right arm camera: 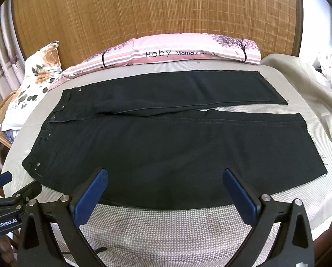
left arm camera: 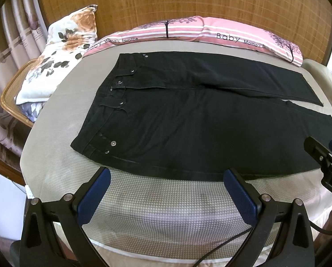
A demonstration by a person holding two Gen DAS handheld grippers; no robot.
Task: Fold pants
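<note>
- Black pants (left arm camera: 188, 115) lie flat and unfolded across a bed covered in a grey houndstooth sheet (left arm camera: 161, 213). They fill the middle of both wrist views.
- The waistband, with silver rivets and a button, sits at the left of the frame. The two legs run toward the right, their frayed hems near the right edge of the bed.
- A narrow wedge of sheet shows between the two legs near the hems.
- The left gripper (left arm camera: 167, 175) is at the bottom centre of its own view. Its blue-padded fingers are spread wide and hold nothing, with their tips just at the near edge of the pants.
- The right gripper (right arm camera: 166, 176) is at the bottom centre of its own view, also spread wide and holding nothing. Its tips overlap the near edge of the pants in the picture; whether they touch the cloth cannot be told.
- A pink striped pillow (right arm camera: 188, 51) printed "Baby" lies along the far side of the bed, beyond the pants.
- A floral pillow (left arm camera: 63, 51) sits at the upper left.
- A woven bamboo headboard (right arm camera: 154, 11) fills the top of the frame.
</note>
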